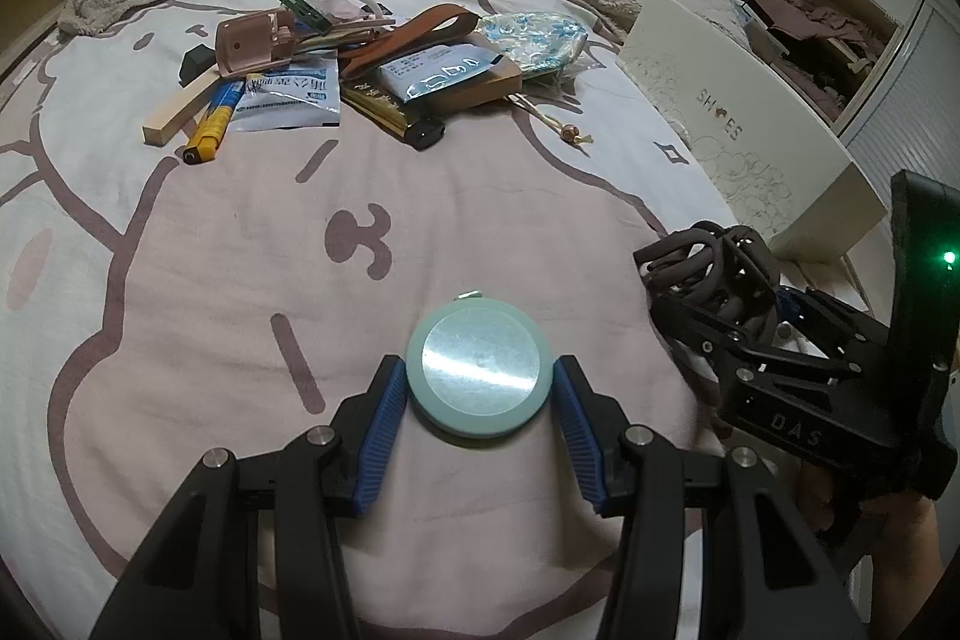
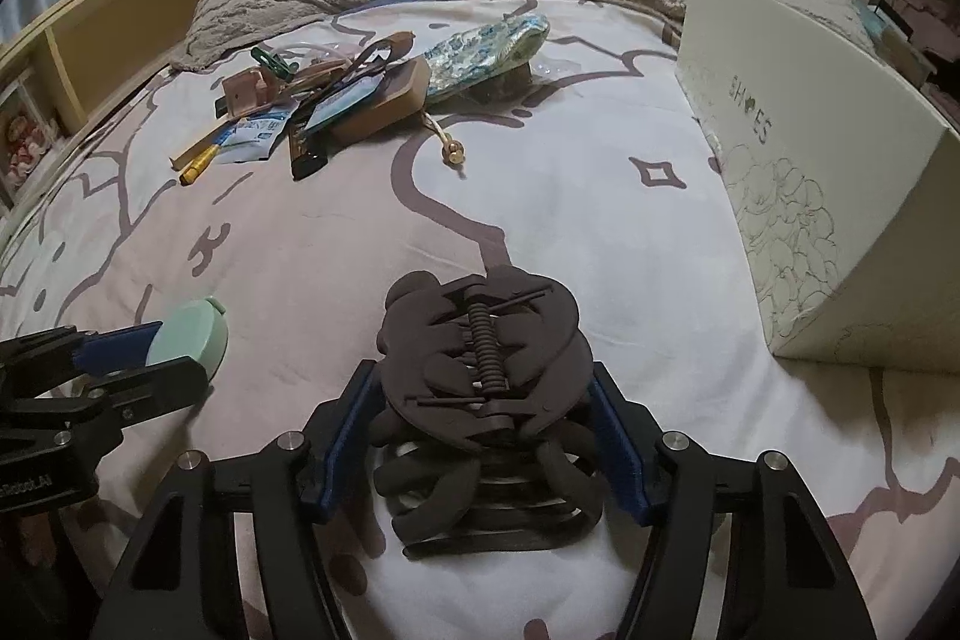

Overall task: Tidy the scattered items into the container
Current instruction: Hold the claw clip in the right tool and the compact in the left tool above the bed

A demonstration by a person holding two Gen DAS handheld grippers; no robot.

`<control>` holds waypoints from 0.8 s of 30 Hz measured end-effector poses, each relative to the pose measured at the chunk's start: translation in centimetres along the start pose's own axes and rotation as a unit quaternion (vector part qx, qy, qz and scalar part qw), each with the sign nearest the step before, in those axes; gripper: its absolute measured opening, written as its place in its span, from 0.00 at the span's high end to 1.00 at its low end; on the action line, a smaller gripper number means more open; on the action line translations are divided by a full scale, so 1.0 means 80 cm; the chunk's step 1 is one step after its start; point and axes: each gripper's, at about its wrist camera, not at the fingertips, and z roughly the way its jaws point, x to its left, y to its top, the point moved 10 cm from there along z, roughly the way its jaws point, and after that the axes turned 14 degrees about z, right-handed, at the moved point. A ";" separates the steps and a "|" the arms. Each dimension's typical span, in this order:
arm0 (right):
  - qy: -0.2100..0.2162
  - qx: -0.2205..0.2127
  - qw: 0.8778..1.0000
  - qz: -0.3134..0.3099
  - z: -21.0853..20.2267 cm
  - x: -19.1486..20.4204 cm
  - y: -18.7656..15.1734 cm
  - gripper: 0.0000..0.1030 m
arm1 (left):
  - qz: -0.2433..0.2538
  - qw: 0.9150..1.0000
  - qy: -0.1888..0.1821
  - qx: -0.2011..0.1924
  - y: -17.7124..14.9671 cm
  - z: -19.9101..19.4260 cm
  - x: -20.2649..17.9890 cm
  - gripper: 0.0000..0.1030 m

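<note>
Two items are in our grippers at once, low over the bed. Our left gripper (image 1: 480, 388) pinches a round mint-green compact (image 1: 479, 376) with a mirrored top, blue pads pressed to either side of it. Our right gripper (image 2: 483, 436) has its jaws around a dark brown claw hair clip (image 2: 480, 400), blue pads against its flanks; we judge it gripped, though how firmly we cannot tell. Both items sit just above or on the pink and white cartoon-print bedspread (image 1: 240, 280). To the right stands the container, a cream shoe box (image 2: 810, 172); we see only its outer wall, so what it holds is hidden. Farther up the bed lies a pile still to clear: a wooden block (image 1: 177, 112), a yellow pen (image 1: 210, 130), a white sachet (image 1: 288, 100), a brown strap (image 1: 414, 28), a blue patterned pouch (image 1: 528, 34). Most of the tidying, we judge, remains.
</note>
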 end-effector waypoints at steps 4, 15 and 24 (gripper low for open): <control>-0.003 -0.009 1.000 0.012 -0.004 -0.006 0.002 0.35 | 0.008 1.000 0.010 0.001 0.000 0.003 0.000 0.51; -0.002 -0.030 0.999 0.030 -0.021 -0.011 0.010 0.36 | 0.024 0.999 0.026 -0.003 0.004 0.003 -0.002 0.52; 0.012 -0.044 0.998 0.038 -0.039 -0.013 0.015 0.36 | 0.027 0.999 0.018 -0.008 0.007 -0.003 -0.011 0.52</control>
